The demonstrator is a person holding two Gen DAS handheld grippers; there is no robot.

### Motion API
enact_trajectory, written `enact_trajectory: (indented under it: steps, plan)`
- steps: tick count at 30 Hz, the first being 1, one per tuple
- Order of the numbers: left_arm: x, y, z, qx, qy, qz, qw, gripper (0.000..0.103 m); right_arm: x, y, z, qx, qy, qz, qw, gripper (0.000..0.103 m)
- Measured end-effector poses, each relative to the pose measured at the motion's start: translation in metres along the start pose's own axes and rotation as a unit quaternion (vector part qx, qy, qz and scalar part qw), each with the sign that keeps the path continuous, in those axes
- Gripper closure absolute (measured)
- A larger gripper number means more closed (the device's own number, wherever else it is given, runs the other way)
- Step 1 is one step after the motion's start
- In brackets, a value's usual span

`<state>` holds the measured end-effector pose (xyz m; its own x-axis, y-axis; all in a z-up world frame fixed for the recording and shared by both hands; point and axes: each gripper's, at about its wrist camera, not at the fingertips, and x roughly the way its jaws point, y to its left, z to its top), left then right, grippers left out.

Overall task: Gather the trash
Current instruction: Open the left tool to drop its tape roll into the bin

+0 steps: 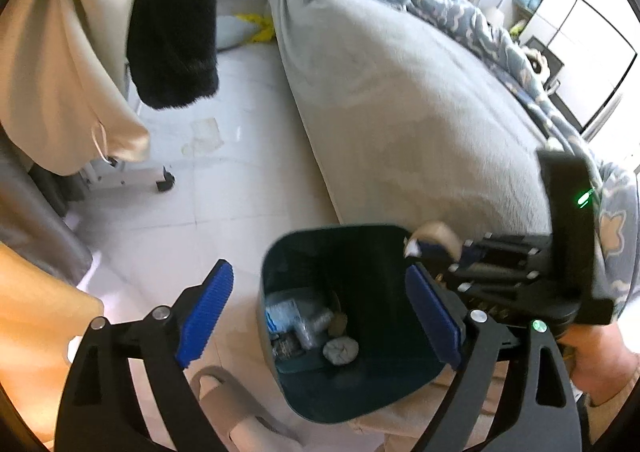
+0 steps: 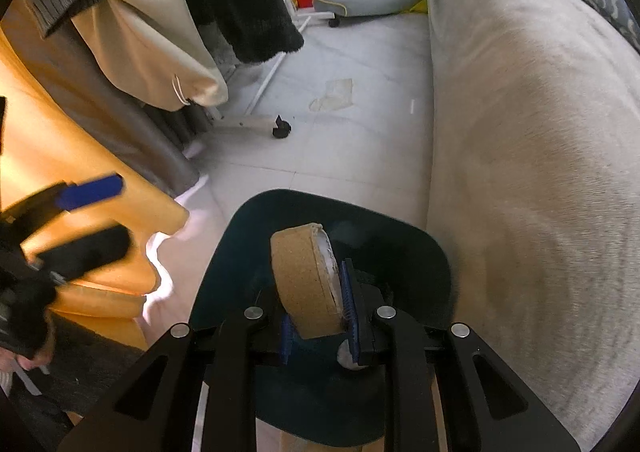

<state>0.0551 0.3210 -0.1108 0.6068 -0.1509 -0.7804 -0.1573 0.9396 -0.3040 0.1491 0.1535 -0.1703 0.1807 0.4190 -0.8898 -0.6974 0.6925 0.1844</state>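
Right wrist view: the right gripper was nearly closed, its blue pads clamped on a tan cork-textured roll with a white frayed side, which looked like a roll of tape.
Roll's place: held upright on its edge directly above the open mouth of the dark teal trash bin.
Left wrist view: the left gripper stood wide apart with nothing between its blue ribbed pads.
Left gripper's place: above the near side of the bin, one finger over the floor, the other over the bin's right edge.
Bin: stood on the white tiled floor, just beside the grey bed.
Bin contents: a crumpled plastic wrapper, a grey wadded ball and other small scraps on the bottom.
Floor: a flat yellowish scrap lay well apart from the bin, near a black caster of a white rack.
Surroundings: cream and black garments hung on the left; a blue patterned blanket lay on the bed.
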Motion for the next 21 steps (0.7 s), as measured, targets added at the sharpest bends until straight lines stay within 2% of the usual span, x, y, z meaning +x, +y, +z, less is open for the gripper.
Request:
enact_trajectory:
  steps: [14,21]
  plan:
    - [-0.041,0.008,0.015,0.043,-0.093,0.025,0.9944,0.01,0.049,0.012,-0.012,-0.01,0.068,-0.003,0.998,0.082]
    - [-0.06,0.003,0.021,0.052,-0.129,0.018,0.9901,0.011,0.071,0.013,-0.025,-0.017,0.106,-0.003,0.994,0.081]
